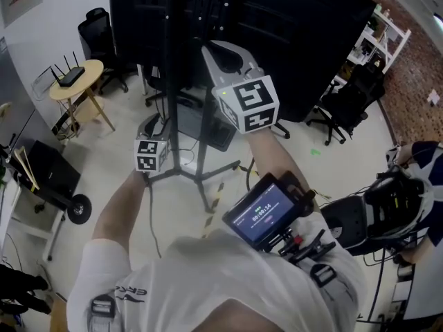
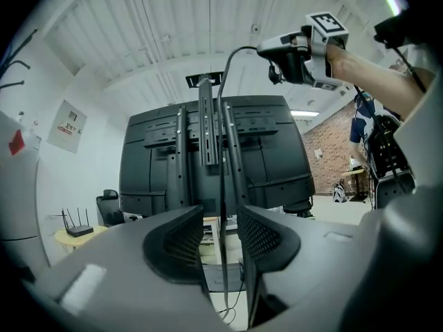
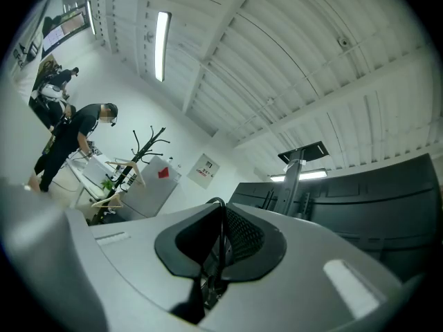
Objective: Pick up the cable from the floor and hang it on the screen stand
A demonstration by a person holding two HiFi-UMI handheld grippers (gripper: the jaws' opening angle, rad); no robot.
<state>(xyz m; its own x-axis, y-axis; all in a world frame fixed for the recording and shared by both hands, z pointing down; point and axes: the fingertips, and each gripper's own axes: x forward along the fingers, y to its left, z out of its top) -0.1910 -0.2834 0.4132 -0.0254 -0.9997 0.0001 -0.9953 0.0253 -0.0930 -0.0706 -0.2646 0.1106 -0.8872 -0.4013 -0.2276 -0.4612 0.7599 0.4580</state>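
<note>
Black cable (image 2: 222,185) clenched in right gripper (image 3: 220,227), raised above and ahead of left gripper (image 2: 221,213). Hanging down between the released left gripper's parted jaws, with dark screen stand (image 2: 206,116) upright just beyond.

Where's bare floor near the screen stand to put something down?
Bare floor lies between the round table and the stand's legs, and right of the legs up to the black chairs. Crowded: around the legs, where the cable hangs.

I'm in an office-type lab rm: swivel chairs (image 1: 344,109), router (image 1: 70,76) on side table (image 1: 91,66), big screen (image 1: 297,26), brick wall (image 2: 331,141).
</note>
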